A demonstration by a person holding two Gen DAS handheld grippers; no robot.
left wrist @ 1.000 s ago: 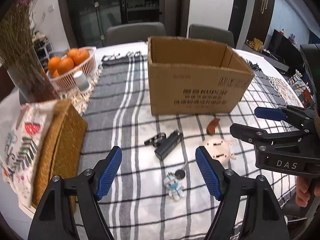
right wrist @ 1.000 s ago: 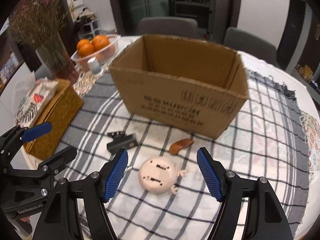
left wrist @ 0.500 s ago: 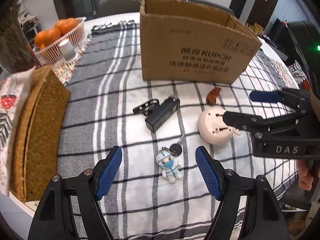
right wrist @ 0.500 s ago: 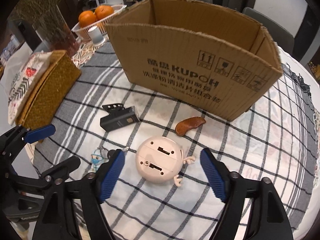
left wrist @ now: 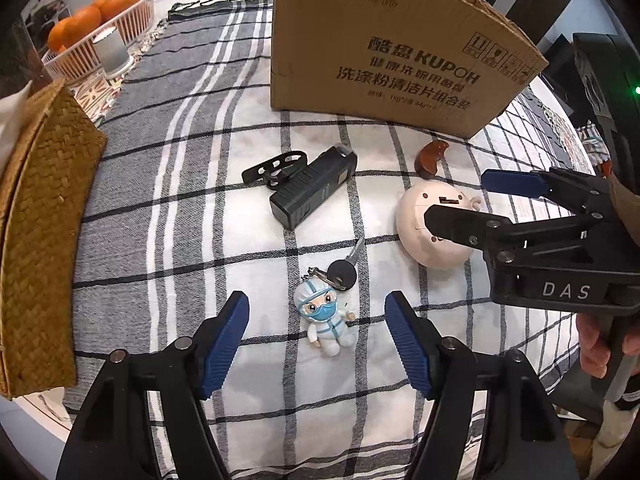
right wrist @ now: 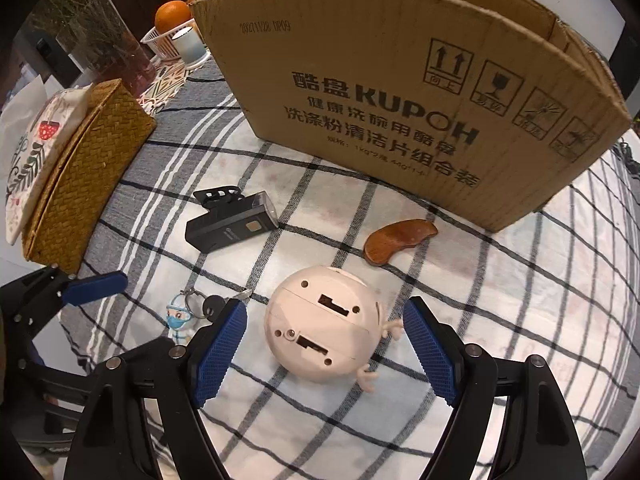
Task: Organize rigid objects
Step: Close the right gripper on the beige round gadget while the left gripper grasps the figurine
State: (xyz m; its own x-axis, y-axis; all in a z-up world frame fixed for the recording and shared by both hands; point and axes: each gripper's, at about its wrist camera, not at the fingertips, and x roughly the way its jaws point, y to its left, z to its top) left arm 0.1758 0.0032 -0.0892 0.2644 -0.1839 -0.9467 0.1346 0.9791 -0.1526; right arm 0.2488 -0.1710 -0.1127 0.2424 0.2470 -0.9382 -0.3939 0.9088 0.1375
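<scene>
A small masked-figure keychain with a black key lies on the checked cloth between the blue pads of my left gripper. Its jaws are closing and the pads do not touch the figure. My right gripper stands open around a round pink toy lying base-up, with a gap on both sides. A black bike light and a brown wooden piece lie in front of the open cardboard box. In the left wrist view the right gripper straddles the toy.
A woven straw box with a printed cloth on it sits at the left table edge. Behind it stand a pink basket of oranges, a white cup and a vase of dried stems. A hand holds the right gripper.
Both grippers have come down toward the table and tipped further downward. The right jaws have widened around the pink toy. The left jaws have narrowed a little over the keychain figure.
</scene>
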